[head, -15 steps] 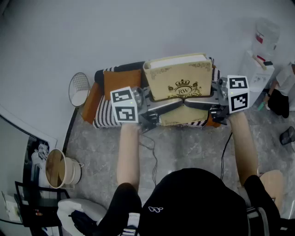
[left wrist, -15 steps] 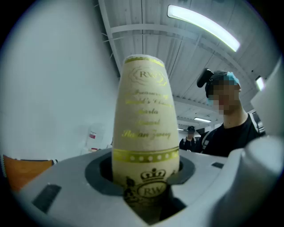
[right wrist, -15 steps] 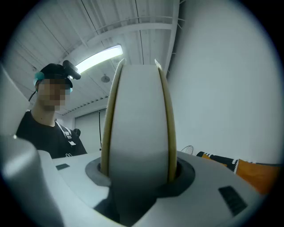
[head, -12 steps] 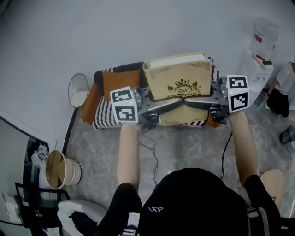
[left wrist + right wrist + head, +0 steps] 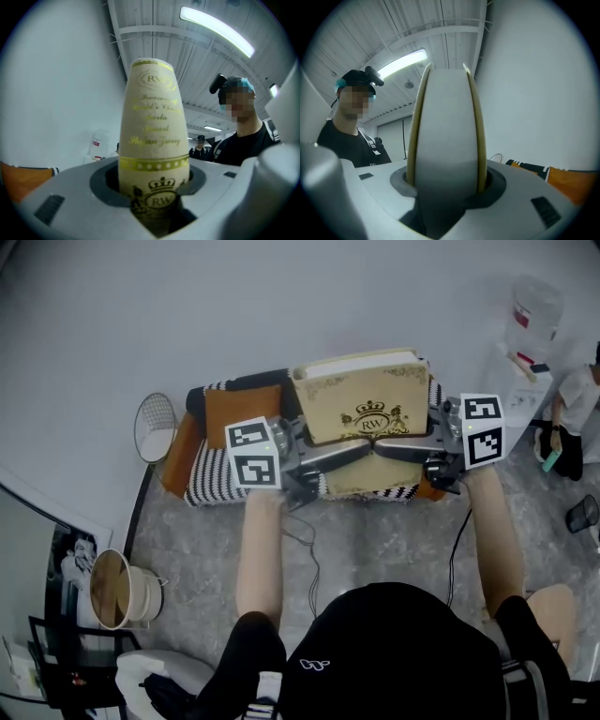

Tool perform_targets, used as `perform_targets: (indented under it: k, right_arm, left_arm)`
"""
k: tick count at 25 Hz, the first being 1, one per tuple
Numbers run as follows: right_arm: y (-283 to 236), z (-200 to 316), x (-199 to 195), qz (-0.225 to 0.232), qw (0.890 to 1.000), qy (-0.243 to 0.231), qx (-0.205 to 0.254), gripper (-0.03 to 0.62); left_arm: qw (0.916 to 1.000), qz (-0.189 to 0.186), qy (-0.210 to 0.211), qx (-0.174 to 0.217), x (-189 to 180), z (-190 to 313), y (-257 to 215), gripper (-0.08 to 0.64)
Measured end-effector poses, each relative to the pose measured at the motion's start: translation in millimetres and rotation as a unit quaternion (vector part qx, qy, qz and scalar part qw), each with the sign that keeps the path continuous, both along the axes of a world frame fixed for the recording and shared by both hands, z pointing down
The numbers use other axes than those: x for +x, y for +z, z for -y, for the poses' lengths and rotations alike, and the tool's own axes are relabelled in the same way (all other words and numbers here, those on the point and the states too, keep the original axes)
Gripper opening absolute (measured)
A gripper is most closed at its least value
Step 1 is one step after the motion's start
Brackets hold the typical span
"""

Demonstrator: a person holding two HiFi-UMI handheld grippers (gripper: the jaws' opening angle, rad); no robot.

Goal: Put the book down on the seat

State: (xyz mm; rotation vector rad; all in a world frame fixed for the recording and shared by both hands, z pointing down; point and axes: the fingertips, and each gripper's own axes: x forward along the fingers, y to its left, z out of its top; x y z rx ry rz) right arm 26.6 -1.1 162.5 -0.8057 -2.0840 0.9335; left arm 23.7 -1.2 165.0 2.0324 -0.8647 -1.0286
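Overhead, a wire basket (image 5: 156, 426), contents unclear, stands just beside a striped seat (image 5: 208, 474) bearing an orange cushion (image 5: 242, 409). Both bare forearms reach straight forward. The left gripper (image 5: 352, 452) is clamped on the spine of a thick cream book (image 5: 366, 395), the right gripper (image 5: 394, 448) on its page edge. The book sits over the seat, cover up, long axis running away from the person, gold crest upright to them.
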Motion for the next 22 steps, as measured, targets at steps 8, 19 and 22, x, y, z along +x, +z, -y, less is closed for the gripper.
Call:
perform_targets:
  k: [8, 19, 22]
  right_arm:
    - [4, 3, 1, -0.004, 1.0, 0.011, -0.012, 0.225]
    - [-6, -3, -3, 0.009, 1.0, 0.012, -0.024, 0.225]
    - [-6, -3, -4, 0.017, 0.999, 0.005, -0.032, 0.225]
  left_arm:
    - [0.9999, -0.008, -0.001, -0.01, 0, 2, 5, 0.23]
    - [0.9994, -0.006, -0.028, -0.019, -5, -4, -6, 0.23]
    - [0.999, 0.001, -0.037, -0.027, -5, -4, -5, 0.23]
